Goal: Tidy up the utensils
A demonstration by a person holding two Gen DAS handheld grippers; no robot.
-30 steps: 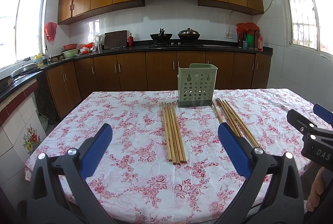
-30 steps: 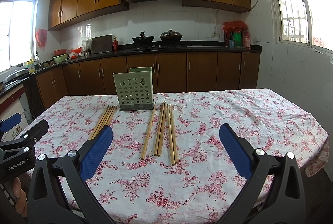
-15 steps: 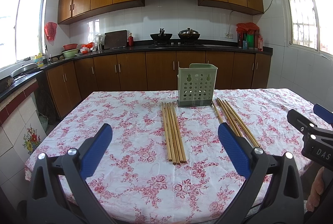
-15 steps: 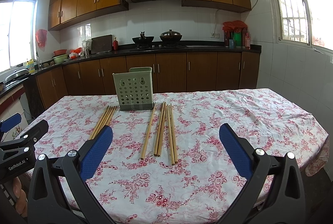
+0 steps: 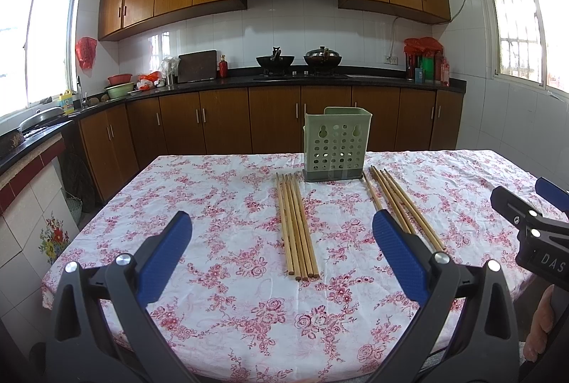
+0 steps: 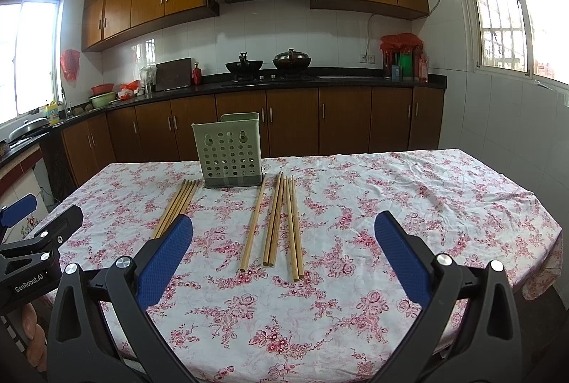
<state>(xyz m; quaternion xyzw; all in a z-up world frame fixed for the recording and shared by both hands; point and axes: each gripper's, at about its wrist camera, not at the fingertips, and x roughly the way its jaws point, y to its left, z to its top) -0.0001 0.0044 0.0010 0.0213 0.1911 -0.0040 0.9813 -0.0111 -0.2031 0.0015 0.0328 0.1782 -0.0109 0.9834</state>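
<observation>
Left claw (image 5: 281,237): blue-padded fingers spread wide, nothing between them, held above the near edge of the desk (image 5: 220,322), which is covered by a white cloth with red rose print. Right claw (image 6: 282,237): same wide spread, likewise holding nothing.

Writing: in the right wrist view the left claw's black body at the left edge reads "GenRobot.AI". In the left wrist view the right claw's body at the right edge shows "DAS", the rest cut off by the frame. A person's fingers (image 5: 538,326) show below it.

Mid-desk, left group: bundle of light bamboo chopsticks (image 5: 297,226), packed side by side and touching. Long axis runs near to far; far ends lie just left of the holder's base.

Mid-desk, right group: five loose bamboo chopsticks (image 6: 281,223), long axes also near to far. One (image 6: 253,223) lies apart on the left, tilted, its far end close to the holder's right corner. The other four lie as two close pairs.

Far centre: pale green perforated plastic utensil holder with grey base (image 6: 230,153), upright, between the far ends of the two groups. Two keyhole slots sit near its top edge. I cannot see inside it.

Beyond the desk: brown wooden kitchen cabinets (image 6: 291,123).
</observation>
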